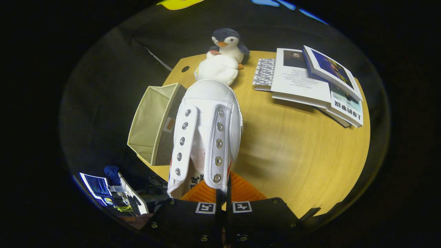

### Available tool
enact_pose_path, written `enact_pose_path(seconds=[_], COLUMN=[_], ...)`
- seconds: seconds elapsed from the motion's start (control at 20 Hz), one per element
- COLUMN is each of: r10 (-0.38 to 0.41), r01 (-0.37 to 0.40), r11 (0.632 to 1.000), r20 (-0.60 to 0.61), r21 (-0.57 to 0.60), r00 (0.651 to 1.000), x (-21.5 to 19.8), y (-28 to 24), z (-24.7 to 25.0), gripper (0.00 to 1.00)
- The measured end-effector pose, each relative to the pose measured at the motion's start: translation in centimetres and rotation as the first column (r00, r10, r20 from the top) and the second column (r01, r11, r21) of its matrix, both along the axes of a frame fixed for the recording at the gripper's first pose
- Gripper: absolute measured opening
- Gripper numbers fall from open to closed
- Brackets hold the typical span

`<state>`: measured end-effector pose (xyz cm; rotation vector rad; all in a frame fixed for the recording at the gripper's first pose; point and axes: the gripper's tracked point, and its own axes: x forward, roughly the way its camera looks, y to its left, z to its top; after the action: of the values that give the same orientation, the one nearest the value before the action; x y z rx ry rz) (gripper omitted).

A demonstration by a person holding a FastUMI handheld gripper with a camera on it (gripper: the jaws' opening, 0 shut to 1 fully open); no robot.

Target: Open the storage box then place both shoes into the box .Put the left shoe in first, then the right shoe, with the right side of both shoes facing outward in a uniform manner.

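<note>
Gripper (223, 193) clamped on a white shoe (206, 134), orange fingers (241, 188) pressed together on the eyelet flap near the heel opening, toe pointing away. Shoe lifted over the wooden table (293, 151), metal eyelets in two rows, laces gone; printing inside the heel too small to read. Beige fabric box (153, 124) just beside the shoe, open, lying on its side at the table edge. Second white shoe (217, 69) beyond the toe, touching a plush penguin (227, 43). Stacked books (310, 82) well apart; spine lettering not legible.
</note>
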<state>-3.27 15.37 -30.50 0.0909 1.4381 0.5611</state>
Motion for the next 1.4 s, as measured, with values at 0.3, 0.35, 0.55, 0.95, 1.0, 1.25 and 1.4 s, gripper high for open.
enact_pose_path(seconds=[0.3,0.35,0.55,0.95,1.0,1.25,1.4], r10=[0.088,0.100,0.164,0.286,0.295,0.326,0.316], r01=[-0.091,-0.105,-0.173,-0.287,-0.295,-0.326,-0.318], r11=[0.994,0.992,0.978,0.956,0.955,0.944,0.944], r20=[0.055,0.064,0.080,0.019,0.011,-0.019,-0.033], r21=[0.056,0.076,0.117,0.056,0.042,-0.039,-0.085], r00=[0.995,0.993,0.983,0.958,0.955,0.945,0.948], x=[3.4,3.8,4.7,3.6,3.3,2.9,3.1], y=[7.9,9.4,15.1,23.2,23.6,24.0,24.0], z=[3.0,3.6,4.7,-0.1,-0.8,-4.3,-5.6], gripper=[0.04,0.04,0.04,0.04,0.04,0.04,0.04])
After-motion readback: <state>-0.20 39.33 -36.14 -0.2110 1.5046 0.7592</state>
